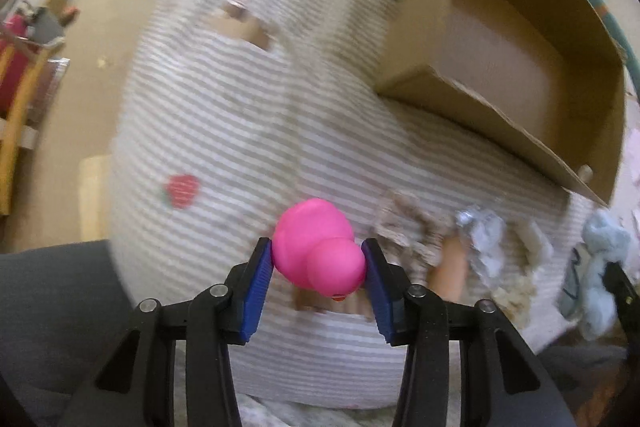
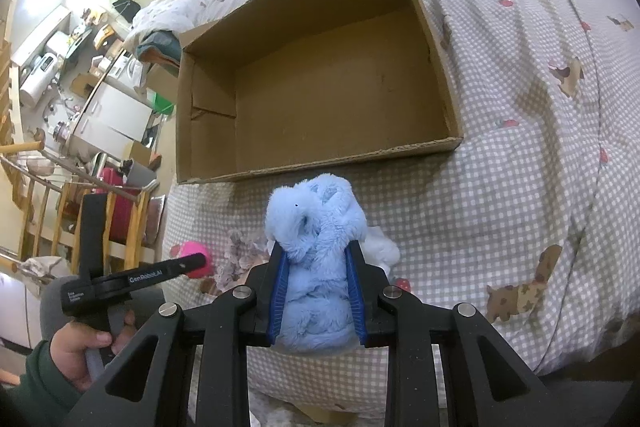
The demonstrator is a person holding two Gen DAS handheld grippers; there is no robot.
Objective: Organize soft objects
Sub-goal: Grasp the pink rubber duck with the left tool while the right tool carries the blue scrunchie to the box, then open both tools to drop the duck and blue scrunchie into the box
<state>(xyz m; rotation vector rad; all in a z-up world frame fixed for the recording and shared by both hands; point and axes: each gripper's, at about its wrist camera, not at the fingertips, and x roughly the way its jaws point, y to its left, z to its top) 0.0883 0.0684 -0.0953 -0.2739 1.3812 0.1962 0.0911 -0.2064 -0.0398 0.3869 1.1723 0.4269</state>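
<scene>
Left gripper [image 1: 319, 261] points down at the bed, blue pads [image 1: 256, 287] clamped on both sides of a pink rubber duck [image 1: 318, 249]; whether the duck is lifted off the checked bedspread [image 1: 224, 115] I cannot tell, view is motion-blurred. Duck sits near the bed's front edge. Just beside it, toward the right, a heap of soft things [image 1: 416, 231]: beige-patterned fabric, silvery-blue cloth, cream fluff. Cardboard box [image 1: 500, 39] lies open further back on the bed, right of centre.

Right gripper [image 2: 318, 279] pinches a light blue plush toy [image 2: 316, 251] between its blue pads, plush bulging above the fingers. It is held in front of the box's near wall, above the bedspread near the front edge. A white soft item [image 2: 382, 247] lies behind the plush. In this view a hand [image 2: 86, 351] in a green sleeve holds the left gripper at lower left, the duck at its tip.
</scene>
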